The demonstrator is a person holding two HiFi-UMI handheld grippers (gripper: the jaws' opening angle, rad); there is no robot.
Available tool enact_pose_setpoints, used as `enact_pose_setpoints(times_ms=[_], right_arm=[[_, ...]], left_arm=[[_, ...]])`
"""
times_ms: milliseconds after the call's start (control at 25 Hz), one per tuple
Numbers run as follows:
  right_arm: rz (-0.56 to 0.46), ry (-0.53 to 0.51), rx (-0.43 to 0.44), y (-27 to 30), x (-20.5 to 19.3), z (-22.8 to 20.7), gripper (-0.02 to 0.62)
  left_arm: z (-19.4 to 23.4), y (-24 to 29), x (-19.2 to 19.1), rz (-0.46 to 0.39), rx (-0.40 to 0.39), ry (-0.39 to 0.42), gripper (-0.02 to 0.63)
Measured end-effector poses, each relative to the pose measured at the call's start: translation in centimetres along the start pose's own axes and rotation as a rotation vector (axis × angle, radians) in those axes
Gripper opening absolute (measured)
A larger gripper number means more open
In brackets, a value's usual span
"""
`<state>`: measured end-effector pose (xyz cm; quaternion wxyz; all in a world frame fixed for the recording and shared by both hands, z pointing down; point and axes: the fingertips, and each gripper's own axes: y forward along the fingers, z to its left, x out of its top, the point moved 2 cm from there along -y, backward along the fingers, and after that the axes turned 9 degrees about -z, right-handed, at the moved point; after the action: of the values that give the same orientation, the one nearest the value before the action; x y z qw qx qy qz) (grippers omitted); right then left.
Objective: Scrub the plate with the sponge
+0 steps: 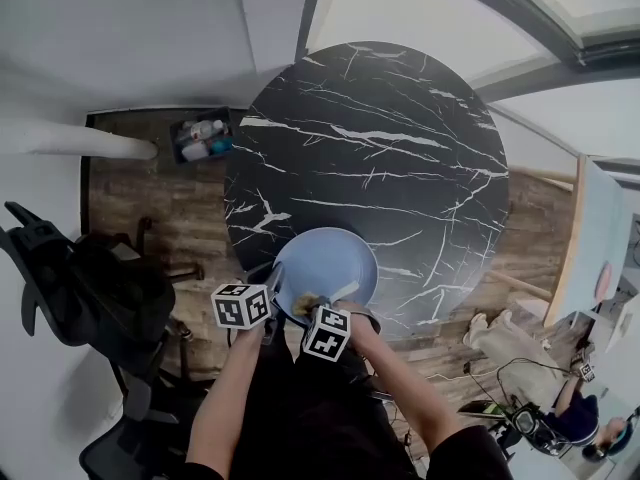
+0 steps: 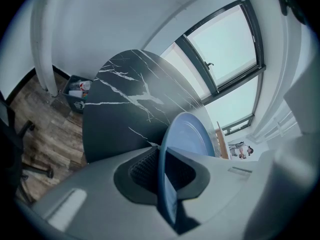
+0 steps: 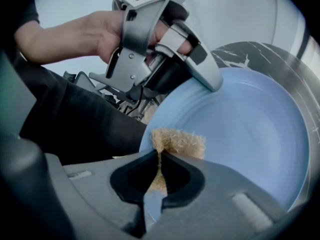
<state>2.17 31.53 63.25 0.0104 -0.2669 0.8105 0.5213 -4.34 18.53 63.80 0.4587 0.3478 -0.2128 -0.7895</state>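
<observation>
Plate (image 1: 325, 263) over marble table (image 1: 380, 138); floor (image 1: 130, 208) seemingly wood.

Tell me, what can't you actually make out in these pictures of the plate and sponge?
- Sponge: in the head view, mostly hidden behind the marker cube of the right gripper; in the right gripper view, its lower part sits buried between the jaws.
- Plate: near rim covered by both grippers in the head view; the left gripper clamps it and sees it almost edge-on, underside hidden.
- Bin: contents too small to identify, head view.
</observation>
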Motion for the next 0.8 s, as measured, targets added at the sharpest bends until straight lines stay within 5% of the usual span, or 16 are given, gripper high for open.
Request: enact_pose_setpoints(times_ms=[360, 800], right_arm=[[-0.036, -0.045, 0.042, 0.5, 2.3, -0.4, 0.021], [-0.126, -0.016, -0.044, -0.2, 5.0, -3.3, 0.021]], left_arm=[[-0.1, 0.1, 0.1, 0.015, -0.005, 0.002, 0.033], [0.0, -0.1, -0.2, 0.023, -0.006, 0.016, 0.02]])
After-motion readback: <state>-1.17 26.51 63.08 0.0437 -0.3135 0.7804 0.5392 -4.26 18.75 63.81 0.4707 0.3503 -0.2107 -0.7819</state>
